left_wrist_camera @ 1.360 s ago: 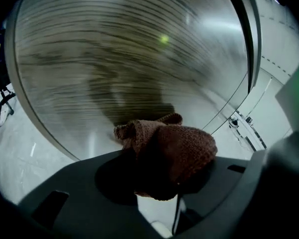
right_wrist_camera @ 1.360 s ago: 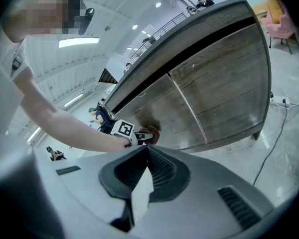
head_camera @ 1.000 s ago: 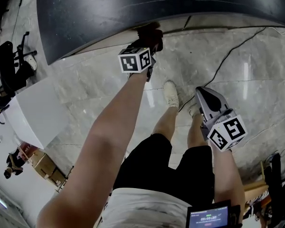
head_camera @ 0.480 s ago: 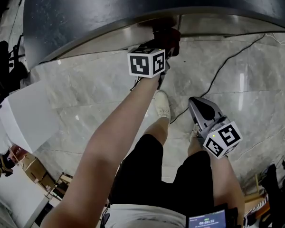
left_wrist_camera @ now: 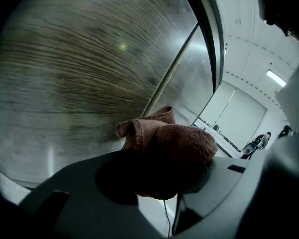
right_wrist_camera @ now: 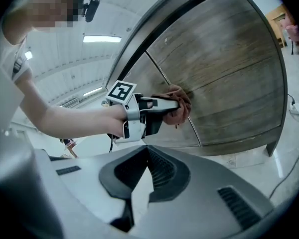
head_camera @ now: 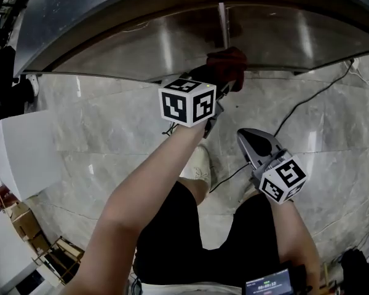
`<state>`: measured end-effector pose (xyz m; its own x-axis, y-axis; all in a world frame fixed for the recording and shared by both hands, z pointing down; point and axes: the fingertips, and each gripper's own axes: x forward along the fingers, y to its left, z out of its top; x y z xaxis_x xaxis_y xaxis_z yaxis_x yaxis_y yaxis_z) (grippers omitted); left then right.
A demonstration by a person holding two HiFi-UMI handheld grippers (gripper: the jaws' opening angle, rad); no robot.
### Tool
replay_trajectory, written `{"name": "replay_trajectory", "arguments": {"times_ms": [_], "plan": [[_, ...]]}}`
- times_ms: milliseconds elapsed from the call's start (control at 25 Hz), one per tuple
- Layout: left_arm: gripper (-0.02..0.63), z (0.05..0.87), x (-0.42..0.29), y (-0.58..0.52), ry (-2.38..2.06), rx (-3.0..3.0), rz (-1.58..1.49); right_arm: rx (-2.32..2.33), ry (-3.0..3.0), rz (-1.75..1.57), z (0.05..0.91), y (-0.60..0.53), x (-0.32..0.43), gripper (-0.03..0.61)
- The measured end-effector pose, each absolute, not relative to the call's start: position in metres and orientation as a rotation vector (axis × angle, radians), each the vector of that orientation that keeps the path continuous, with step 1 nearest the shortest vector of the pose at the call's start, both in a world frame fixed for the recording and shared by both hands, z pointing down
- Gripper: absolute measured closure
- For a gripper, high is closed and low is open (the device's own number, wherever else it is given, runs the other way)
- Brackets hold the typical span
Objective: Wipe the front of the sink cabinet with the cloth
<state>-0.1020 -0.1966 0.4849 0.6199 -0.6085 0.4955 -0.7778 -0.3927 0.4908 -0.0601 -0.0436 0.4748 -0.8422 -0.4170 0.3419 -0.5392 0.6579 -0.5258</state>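
The sink cabinet front (head_camera: 141, 48) is wood-grain doors under a dark countertop, with a vertical seam (head_camera: 222, 23) between doors. My left gripper (head_camera: 224, 72) is shut on a red-brown cloth (head_camera: 230, 60) and holds it against the cabinet beside the seam. In the left gripper view the bunched cloth (left_wrist_camera: 184, 141) covers the jaws of the left gripper (left_wrist_camera: 159, 163), close to the cabinet front (left_wrist_camera: 79, 73). My right gripper (head_camera: 243, 134) hangs shut and empty over the floor, below the cloth. From the right gripper (right_wrist_camera: 147, 147) I see the cloth (right_wrist_camera: 182, 106) touching the cabinet front (right_wrist_camera: 229, 73).
A marble floor (head_camera: 111, 134) runs along the cabinet. A black cable (head_camera: 295, 112) trails across it at the right. A white panel (head_camera: 24, 155) and wooden crates (head_camera: 24, 223) stand at the left. The person's shoe (head_camera: 200, 165) and legs are below the grippers.
The left gripper has carried the cloth rightwards along the cabinet front to the door seam. More of the cabinet front shows now. The right gripper stays low and shut.
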Motion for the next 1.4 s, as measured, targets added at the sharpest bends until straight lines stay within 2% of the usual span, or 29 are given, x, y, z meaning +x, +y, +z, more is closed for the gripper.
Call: {"name": "replay_trajectory", "arguments": {"times_ms": [440,960,1400], "plan": [[0.456,0.513,-0.138,-0.205,-1.18,2.224,0.287,0.568,-2.824,0.908,0.532,-0.055,-0.119,0.566],[0.456,0.518,-0.182,-0.199,-1.295,2.319,0.323,0.431,-2.914,0.707,0.559,-0.071,-0.131,0.566],[0.456,0.538,-0.294,-0.17,-1.59,2.159,0.339,0.414,-2.924,0.715,0.568,-0.075,-0.123,0.566]]}}
